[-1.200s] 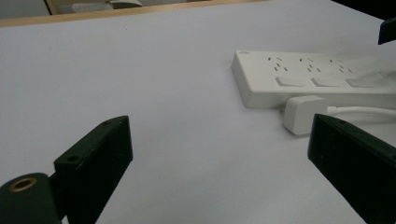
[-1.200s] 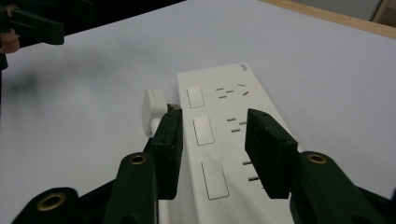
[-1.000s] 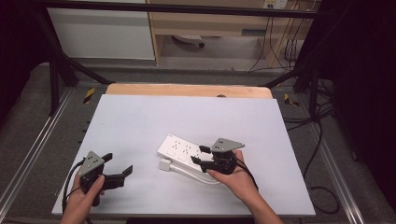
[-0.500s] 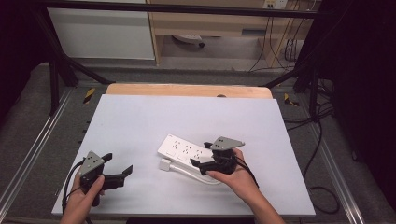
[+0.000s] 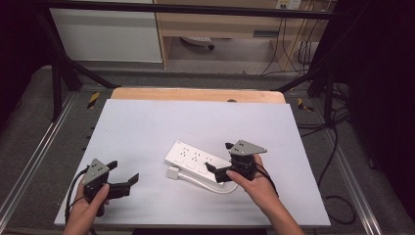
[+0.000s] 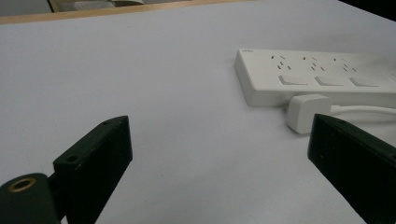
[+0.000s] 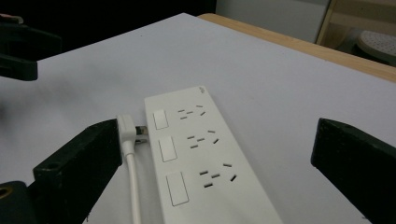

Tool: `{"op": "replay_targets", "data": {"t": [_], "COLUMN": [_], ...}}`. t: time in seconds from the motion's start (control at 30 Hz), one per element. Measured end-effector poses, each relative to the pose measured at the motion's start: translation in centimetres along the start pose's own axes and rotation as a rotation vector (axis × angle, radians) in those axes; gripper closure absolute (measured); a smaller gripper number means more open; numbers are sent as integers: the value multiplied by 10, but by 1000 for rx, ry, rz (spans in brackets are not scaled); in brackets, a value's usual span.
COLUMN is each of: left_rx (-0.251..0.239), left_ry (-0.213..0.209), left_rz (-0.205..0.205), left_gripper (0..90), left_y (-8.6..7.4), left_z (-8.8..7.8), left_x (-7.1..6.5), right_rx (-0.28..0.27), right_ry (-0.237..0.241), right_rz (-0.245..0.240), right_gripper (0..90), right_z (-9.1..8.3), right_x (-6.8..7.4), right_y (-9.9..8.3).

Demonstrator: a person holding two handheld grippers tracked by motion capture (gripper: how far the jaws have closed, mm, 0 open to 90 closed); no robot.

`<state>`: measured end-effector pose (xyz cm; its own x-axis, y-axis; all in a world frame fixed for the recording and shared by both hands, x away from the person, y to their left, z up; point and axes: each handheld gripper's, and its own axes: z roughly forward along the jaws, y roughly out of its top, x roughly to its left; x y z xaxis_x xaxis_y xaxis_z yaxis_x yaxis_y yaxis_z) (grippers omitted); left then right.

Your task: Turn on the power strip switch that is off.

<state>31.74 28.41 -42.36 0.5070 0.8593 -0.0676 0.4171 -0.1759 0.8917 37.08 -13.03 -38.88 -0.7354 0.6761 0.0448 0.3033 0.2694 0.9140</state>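
— Jaws of the right gripper [image 5: 219, 159] have just been opening and now stand wide, one either side of the white power strip [image 5: 199, 161], with neither pad pressing on it.

— So it has let go?

— That is my reading. In the right gripper view the strip [image 7: 201, 158] lies flat between the two black jaws with bare table showing on the far side, and compared with the high view a second ago the strip sits in the same spot, a little right of the table's middle.

— And the plug?

— The white plug [image 5: 172, 173] lies on the table [image 5: 147, 127] just beside the strip's near long edge, its prongs pointing at the strip's side (not into any socket, as far as I can tell), and its cable [image 5: 205, 182] curls back under the right hand [image 5: 257, 186].

— The other hand?

— The left gripper [image 5: 125, 172] is spread open too, holding nothing, well apart from the strip at the table's near left; it has kept its place over that second.

— What does that mean for the work?

— Probably the strip is placed and released, so the plug looks like the next thing to pick up.
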Motion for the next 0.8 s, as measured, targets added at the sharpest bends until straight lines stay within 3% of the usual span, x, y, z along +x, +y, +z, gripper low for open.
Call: {"op": "replay_targets", "data": {"t": [0.4, 0.8], "left_rx": [4, -1], "left_ry": [0, 4], "left_rz": [3, 3], "left_gripper": [66, 65], "left_y": [0, 0], "left_z": [1, 0], "left_x": [0, 0], "right_rx": [-78, -115], "right_ry": [-121, -271], "right_rz": [33, 119], "right_gripper": [25, 24], "right_z": [-48, -95], "right_x": [-28, -64], "right_y": [2, -23]}}
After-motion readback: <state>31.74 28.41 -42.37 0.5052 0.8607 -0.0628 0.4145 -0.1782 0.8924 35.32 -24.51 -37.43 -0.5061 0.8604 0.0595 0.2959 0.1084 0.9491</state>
